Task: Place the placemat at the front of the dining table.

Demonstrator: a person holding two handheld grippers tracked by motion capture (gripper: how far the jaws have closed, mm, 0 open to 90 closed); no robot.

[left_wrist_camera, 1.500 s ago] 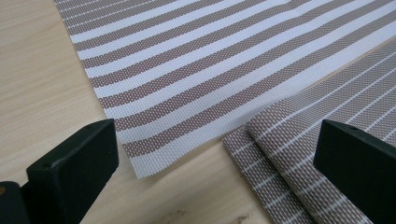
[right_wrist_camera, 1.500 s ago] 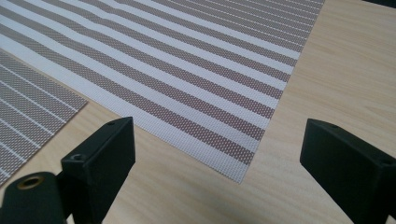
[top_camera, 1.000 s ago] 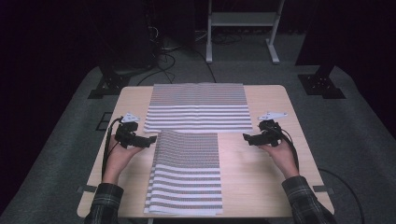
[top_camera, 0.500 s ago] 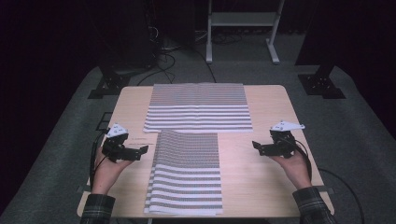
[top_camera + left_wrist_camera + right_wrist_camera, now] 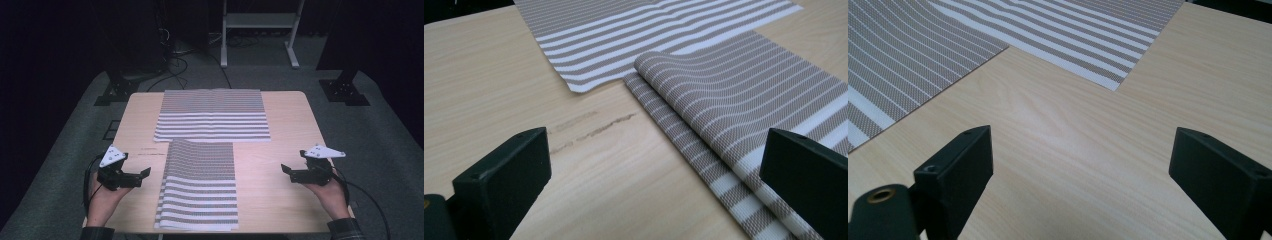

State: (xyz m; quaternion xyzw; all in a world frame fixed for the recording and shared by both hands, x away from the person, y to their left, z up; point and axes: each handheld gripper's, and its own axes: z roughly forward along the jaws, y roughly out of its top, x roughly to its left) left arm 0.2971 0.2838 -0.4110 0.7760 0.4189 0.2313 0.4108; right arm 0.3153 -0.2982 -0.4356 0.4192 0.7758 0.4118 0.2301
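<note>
Two brown-and-white striped placemats lie on the wooden table [image 5: 290,130]. One mat [image 5: 212,115] is spread flat at the far middle. The other mat [image 5: 200,187] is folded double and lies lengthwise in front of it, its folded edge facing left [image 5: 744,100]. My left gripper [image 5: 144,173] rests near the table's left front, open, a short way left of the folded mat, and its right jaw overlaps the mat's near edge in the left gripper view. My right gripper [image 5: 286,170] sits open over bare wood at the right, well apart from both mats [image 5: 908,55].
A dark scratch [image 5: 594,127] marks the wood left of the folded mat. Behind the table stand a white metal frame [image 5: 257,30] and two black stand bases [image 5: 117,90] on grey carpet, with cables on the floor. The table's edges lie close to both hands.
Both grippers have drawn back toward the person and outward, away from the folded mat's top corners. The mats have not moved.
</note>
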